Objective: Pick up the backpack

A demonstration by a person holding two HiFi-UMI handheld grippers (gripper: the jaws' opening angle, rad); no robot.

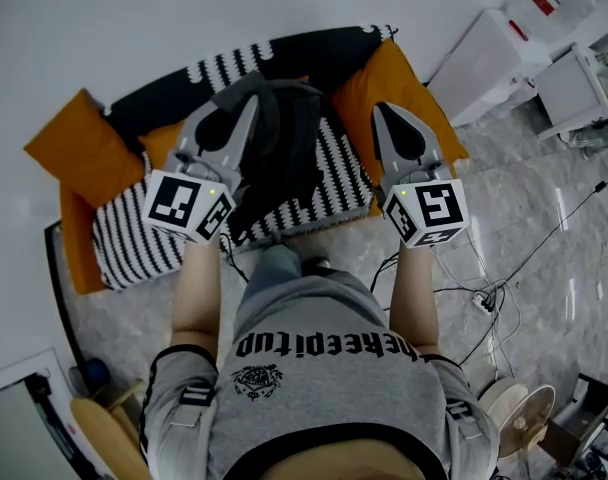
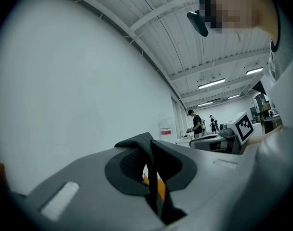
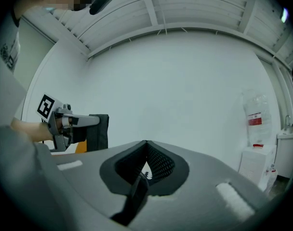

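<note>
Backpack point(image 1: 289, 143) hangs clamped in left gripper point(image 1: 250, 106) above striped sofa point(image 1: 129, 238).

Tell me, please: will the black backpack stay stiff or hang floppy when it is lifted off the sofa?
Probably floppy: the backpack hangs in soft folds where the jaws of the left gripper pinch its fabric. It looks slack, not stuffed, so it is likely light. The woven cloth seems unlikely to slip.

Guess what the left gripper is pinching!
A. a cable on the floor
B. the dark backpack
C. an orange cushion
B: the left gripper has its jaws shut on a dark fold of the backpack.
</note>
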